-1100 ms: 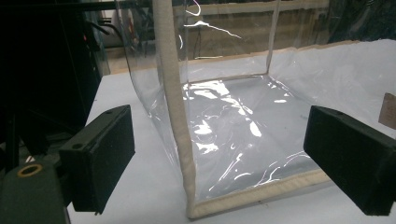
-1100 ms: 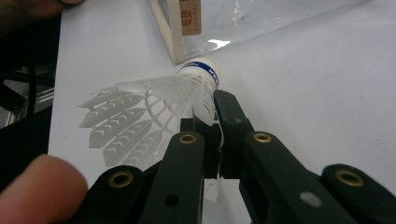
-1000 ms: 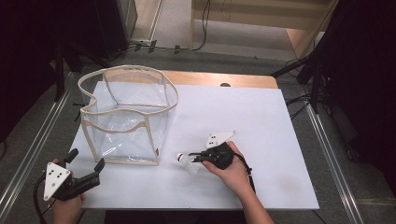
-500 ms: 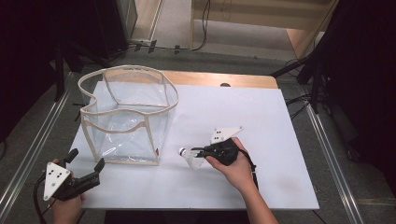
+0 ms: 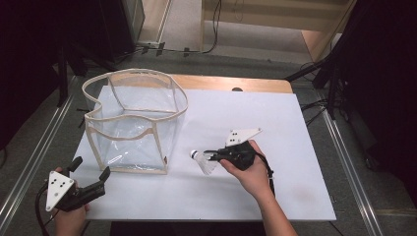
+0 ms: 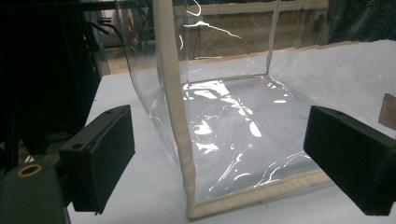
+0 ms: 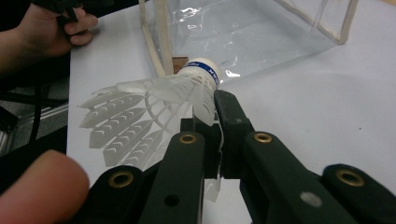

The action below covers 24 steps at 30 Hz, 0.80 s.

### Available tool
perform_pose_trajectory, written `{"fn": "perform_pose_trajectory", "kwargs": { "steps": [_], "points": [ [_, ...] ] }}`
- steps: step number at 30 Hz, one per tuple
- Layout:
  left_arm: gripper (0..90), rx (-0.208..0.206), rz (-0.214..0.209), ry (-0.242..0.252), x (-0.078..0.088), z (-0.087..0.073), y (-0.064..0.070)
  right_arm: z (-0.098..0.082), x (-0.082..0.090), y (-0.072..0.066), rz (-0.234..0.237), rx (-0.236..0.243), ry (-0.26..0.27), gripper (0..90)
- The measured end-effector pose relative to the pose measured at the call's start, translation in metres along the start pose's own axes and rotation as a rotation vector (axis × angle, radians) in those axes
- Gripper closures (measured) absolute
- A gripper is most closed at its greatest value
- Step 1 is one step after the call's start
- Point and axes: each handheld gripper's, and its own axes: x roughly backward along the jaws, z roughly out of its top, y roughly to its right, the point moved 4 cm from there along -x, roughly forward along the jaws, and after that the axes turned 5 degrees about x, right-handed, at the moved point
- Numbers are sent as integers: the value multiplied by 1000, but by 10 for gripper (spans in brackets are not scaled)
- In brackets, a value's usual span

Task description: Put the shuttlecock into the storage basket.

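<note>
Shuttlecock (image 7: 154,109) skirt partly hidden between right tool (image 7: 212,105) jaws.

Blue band on the shuttlecock (image 7: 154,100) cork carries white lettering, too small to read; no other markings legible.

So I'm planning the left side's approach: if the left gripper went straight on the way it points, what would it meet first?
Most likely the clear bag: its cream-edged near corner stands straight ahead between the open left gripper's jaws, with bare white table before it.
</note>
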Motion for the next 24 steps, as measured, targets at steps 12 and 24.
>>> {"fn": "perform_pose_trajectory", "kwargs": {
  "steps": [12,24],
  "points": [
    [93,0,0,0,0,0,0,17,10,3,-18,13,19,859],
    [93,2,-1,0,0,0,0,35,20,5,-33,22,47,859]
  ]
}}
